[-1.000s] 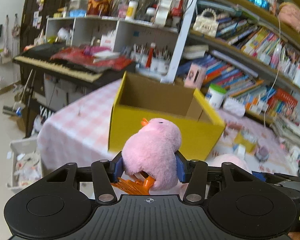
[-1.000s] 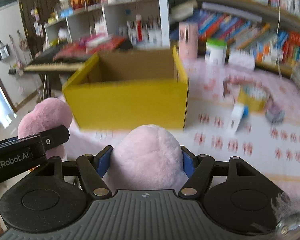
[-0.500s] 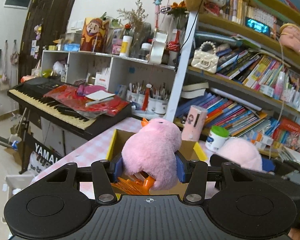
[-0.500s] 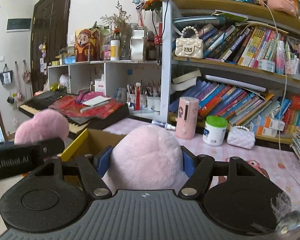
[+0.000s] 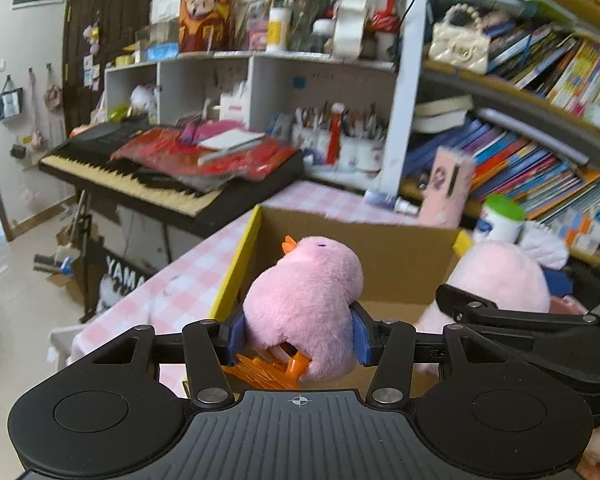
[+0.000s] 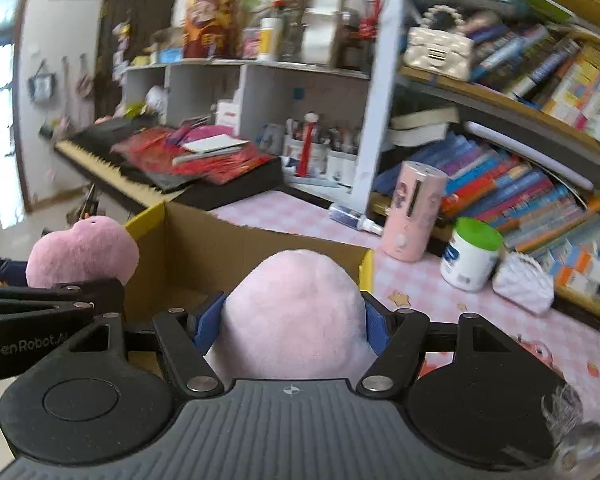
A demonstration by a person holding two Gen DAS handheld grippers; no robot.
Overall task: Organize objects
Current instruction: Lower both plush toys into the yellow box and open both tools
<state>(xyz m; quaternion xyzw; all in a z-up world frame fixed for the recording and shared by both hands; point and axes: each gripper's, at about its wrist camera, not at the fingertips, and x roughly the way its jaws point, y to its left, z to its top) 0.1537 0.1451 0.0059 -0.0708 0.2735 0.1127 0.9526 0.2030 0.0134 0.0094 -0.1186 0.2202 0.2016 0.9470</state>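
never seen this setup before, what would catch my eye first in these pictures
Two pink plush toys: the left gripper clamps a pink plush duck with an orange beak, and the right gripper clamps a rounder pink plush. Both hang over an open yellow cardboard box on the pink checked tablecloth. Behind stand a keyboard piano and crowded bookshelves.

Pink plush duck (image 5: 304, 304), yellow box (image 5: 236, 264)

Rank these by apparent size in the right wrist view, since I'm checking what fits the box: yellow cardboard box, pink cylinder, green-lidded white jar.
1. yellow cardboard box, clearly largest.
2. pink cylinder.
3. green-lidded white jar, only slightly smaller; that ranking is unsure.
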